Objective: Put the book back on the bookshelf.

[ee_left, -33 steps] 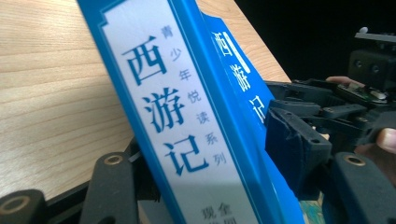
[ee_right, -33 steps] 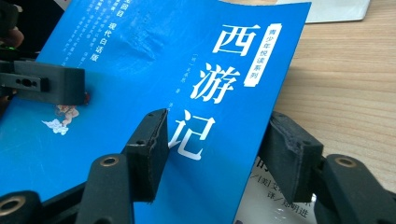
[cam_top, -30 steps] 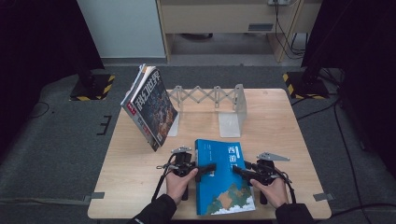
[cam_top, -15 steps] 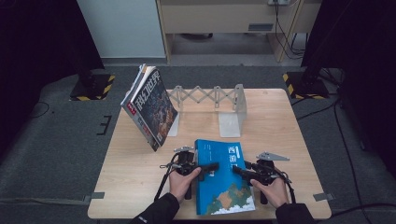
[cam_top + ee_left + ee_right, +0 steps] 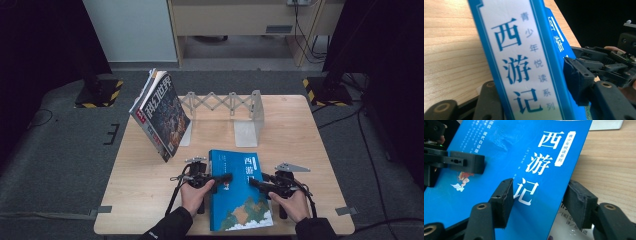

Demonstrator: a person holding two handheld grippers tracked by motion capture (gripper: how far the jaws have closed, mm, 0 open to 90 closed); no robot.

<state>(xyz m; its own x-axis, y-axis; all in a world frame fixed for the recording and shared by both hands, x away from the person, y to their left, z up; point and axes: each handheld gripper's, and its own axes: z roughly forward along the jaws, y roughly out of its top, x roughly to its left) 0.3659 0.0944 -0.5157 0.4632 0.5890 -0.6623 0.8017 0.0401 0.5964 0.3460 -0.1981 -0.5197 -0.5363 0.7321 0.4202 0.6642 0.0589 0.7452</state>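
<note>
Pale wood bench [image 5: 150, 200], smooth grain, with a folding metal rack [image 5: 225, 107] at the back. Glossy blue book [image 5: 239, 192] lies flat near the front edge, white title lettering. Left gripper [image 5: 224, 178] fingers have just been closing around its spine; right gripper [image 5: 255, 183] fingers straddle the opposite edge, half open.

Wooden table [image 5: 310, 145] on grey floor. Blue book [image 5: 239, 192] flat at near centre. Metal expanding book rack [image 5: 235, 107] at far centre. Magazines [image 5: 161, 116] lean tilted against rack's left end.
</note>
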